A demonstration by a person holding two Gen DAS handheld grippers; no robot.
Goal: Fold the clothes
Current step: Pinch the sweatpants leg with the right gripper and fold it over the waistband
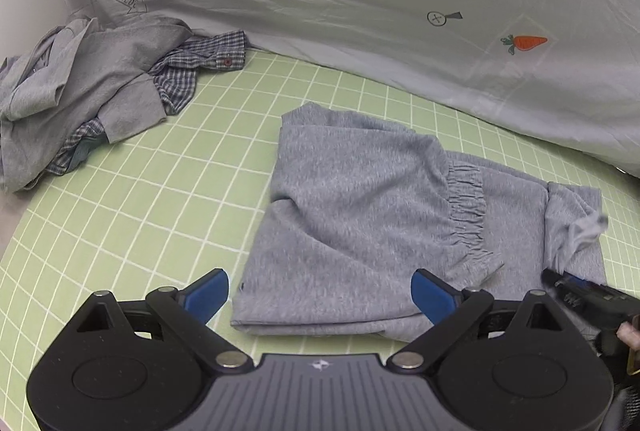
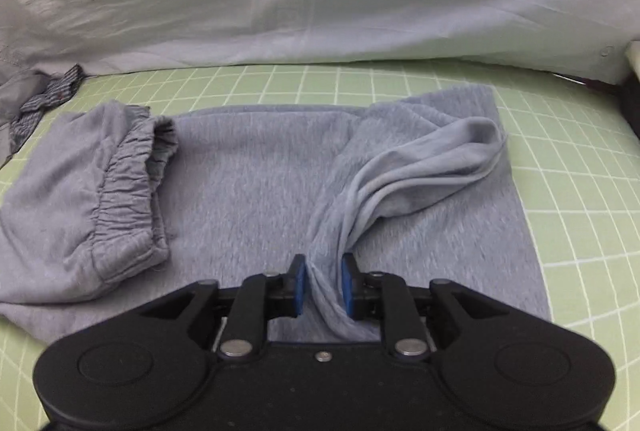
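Grey marl knit garment w/ elastic gathered cuff (image 2: 248,191) lies flat-ish on the bed's green sheet w/ white grid (image 1: 140,199), just in front of the pale grey duvet w/ carrot print (image 1: 360,11). It's partly folded: left end doubled over so the gathered cuff (image 1: 466,207) sits on top of the body, near edge straight and layered. Right end is bunched into a rope of fabric (image 2: 420,167) rising off the layer below.

Right tool (image 2: 324,287): blue pads nearly closed, pinching that bunched strip between them, fabric drawn taut up to the grip. Left tool (image 1: 320,291): jaws wide apart, nothing between them, hovering above the near edge of the garment at its left end.

Handling, my read: soft, light, floppy knit, no stiffness, so it'll sag and drag whatever isn't supported. Pinch at one point gathers cloth into a rope rather than lifting a clean edge; layers underneath may shift bc the jersey clings to itself. Not slippery, not fragile. Best holds prob. the corners or hem edges, both ends at once, or the thicker elastic cuff, which gives firmer purchase.

Crumpled heap of grey and blue-check clothes (image 1: 92,91) sits well apart at far left, by the duvet.
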